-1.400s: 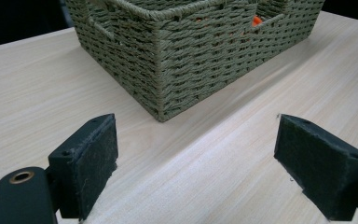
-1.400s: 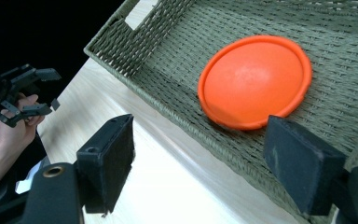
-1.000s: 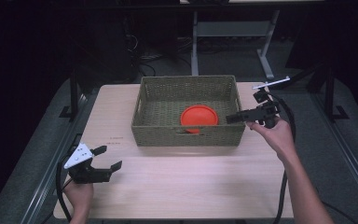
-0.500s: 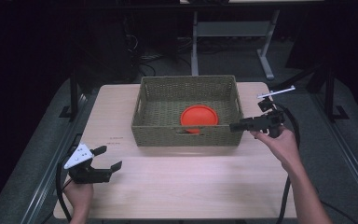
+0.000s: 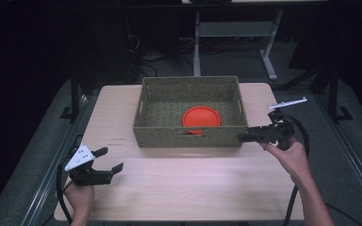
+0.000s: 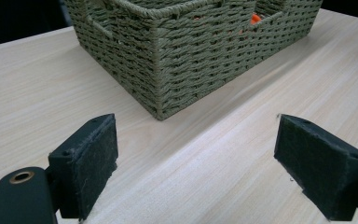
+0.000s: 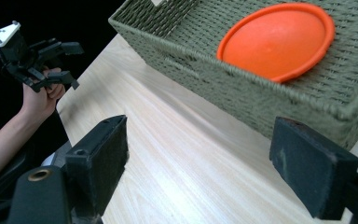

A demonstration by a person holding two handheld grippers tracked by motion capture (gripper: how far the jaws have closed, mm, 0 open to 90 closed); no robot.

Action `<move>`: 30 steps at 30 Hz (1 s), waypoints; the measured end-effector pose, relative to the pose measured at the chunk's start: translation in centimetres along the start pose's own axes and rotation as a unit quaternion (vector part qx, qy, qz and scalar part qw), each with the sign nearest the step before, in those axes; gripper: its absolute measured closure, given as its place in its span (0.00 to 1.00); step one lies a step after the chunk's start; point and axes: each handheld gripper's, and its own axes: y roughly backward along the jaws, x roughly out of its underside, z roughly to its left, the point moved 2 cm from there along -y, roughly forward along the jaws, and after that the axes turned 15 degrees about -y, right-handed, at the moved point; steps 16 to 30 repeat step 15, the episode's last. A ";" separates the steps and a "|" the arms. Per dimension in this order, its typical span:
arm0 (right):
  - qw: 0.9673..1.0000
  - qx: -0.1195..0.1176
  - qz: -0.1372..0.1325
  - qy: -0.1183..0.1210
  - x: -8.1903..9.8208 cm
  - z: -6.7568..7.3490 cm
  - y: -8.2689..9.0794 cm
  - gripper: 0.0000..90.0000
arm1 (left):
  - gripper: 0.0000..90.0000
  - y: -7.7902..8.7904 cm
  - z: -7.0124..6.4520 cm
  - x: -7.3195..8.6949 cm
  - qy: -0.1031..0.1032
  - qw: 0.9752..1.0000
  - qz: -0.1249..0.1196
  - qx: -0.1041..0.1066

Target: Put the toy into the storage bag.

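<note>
- High view: an orange disc lies flat on the floor of a woven basket, toward its front-right part, at the middle of the table. The right gripper hangs just off the basket's front-right corner, jaws pointing left along the front wall, nothing between them. The left gripper sits near the table's front-left corner — well apart from the basket, jaws spread and empty.
- Left gripper view: the 2 black pads stand wide apart over bare wood, with a basket corner ahead; a sliver of orange peeks over the rim.
- Right gripper view: jaws wide open, empty, above the table beside the basket wall. The disc rests inside, close behind that wall. The other hand holds its gripper farther off, open.
- Step in hand, as I judge it: the disc is in the basket and the right gripper holds nothing — either a release just finished or a reach about to begin; I cannot tell which.
- A pick-up next would call for lifting the right gripper over the rim, coming down at the disc's edge and closing on that thin lip; otherwise, simply backing away.
</note>
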 end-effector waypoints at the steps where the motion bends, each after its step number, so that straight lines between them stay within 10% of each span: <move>1: 1.000 0.000 -0.001 0.001 0.2 -0.1 0.0 0.21 | 0.14 0.0 0.0 0.0 0.000 1.000 0.000 0.000; 15: 1.000 -0.003 -0.028 0.005 4.4 -1.4 0.6 0.20 | 0.14 0.0 -0.1 0.0 0.000 1.000 -0.001 -0.001; 30: 1.000 -0.003 -0.028 0.005 4.4 -1.4 0.6 0.20 | 0.14 0.0 -0.1 0.0 0.000 1.000 -0.001 -0.001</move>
